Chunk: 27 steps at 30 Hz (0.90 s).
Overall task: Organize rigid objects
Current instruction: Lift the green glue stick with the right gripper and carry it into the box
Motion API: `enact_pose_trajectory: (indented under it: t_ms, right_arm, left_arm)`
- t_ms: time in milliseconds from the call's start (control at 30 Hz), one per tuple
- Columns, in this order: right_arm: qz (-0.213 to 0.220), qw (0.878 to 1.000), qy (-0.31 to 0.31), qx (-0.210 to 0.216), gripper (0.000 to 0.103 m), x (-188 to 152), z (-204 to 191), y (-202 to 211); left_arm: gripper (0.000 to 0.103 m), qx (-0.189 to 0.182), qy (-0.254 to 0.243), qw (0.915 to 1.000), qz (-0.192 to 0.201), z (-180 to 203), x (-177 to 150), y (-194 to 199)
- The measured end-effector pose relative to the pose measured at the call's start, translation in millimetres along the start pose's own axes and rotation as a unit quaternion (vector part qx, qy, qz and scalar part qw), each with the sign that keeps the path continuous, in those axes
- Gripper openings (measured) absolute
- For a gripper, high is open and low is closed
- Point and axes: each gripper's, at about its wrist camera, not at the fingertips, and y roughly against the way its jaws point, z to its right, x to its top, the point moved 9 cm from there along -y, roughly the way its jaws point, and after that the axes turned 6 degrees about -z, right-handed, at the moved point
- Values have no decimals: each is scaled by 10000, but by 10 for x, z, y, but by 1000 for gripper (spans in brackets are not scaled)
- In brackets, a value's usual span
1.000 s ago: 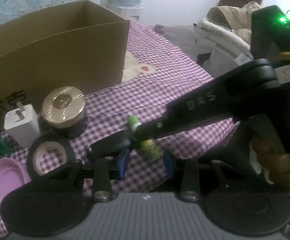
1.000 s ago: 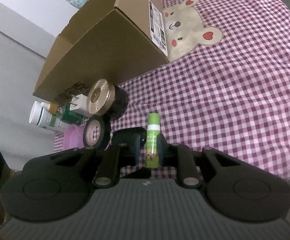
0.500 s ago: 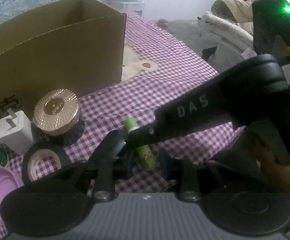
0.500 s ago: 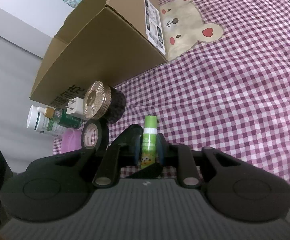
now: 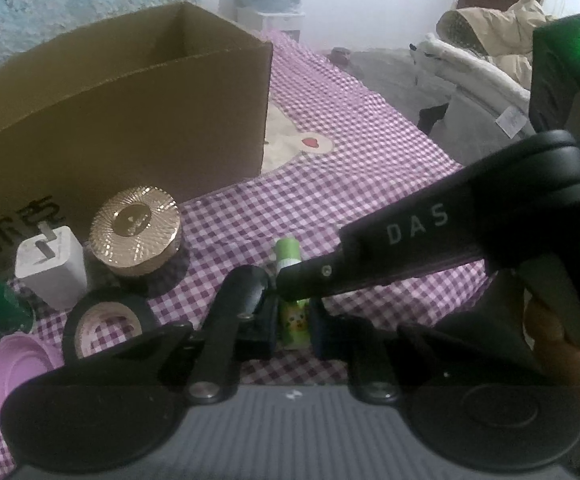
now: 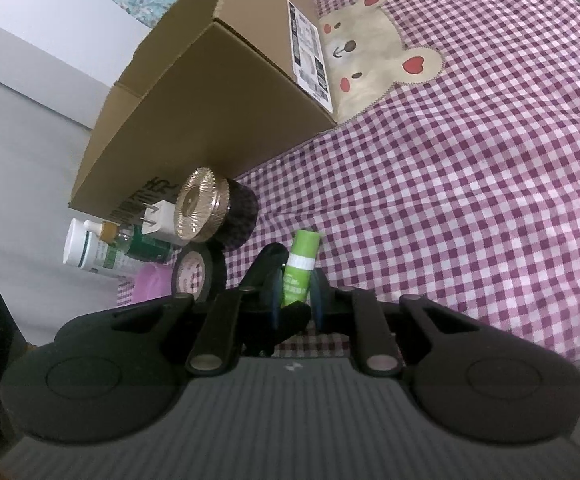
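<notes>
Here, cardboard box [image 5: 122, 120] stands beyond; both grippers clamp the green glue stick [image 6: 299, 268], long axis pointing boxward: right gripper [image 6: 294, 304] pinches its body, left gripper [image 5: 293, 322], jaws just closing, its lower end.

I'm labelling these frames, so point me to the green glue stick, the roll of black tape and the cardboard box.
green glue stick [image 6: 305, 247]: right wrist view, on its green cap.
roll of black tape [image 5: 74, 322]: left wrist view, on its black outer band.
cardboard box [image 5: 130, 128]: left wrist view, on its front wall.
</notes>
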Motion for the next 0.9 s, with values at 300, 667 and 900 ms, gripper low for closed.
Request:
enact_pose_trajectory:
  t_ms: [300, 667, 900]
  right_arm:
    - [403, 9983, 396, 157, 14, 15, -418, 353]
    - [783, 9817, 1562, 756, 13, 655, -1559, 560]
    - [347, 9774, 1788, 1074, 13, 1390, -2132, 144]
  left_arm:
    - [16, 113, 49, 9981, 604, -33, 118, 547]
    - [16, 642, 557, 9858, 1445, -723, 680, 1379]
    - [16, 813, 1154, 9831, 1162, -1515, 1204, 1368]
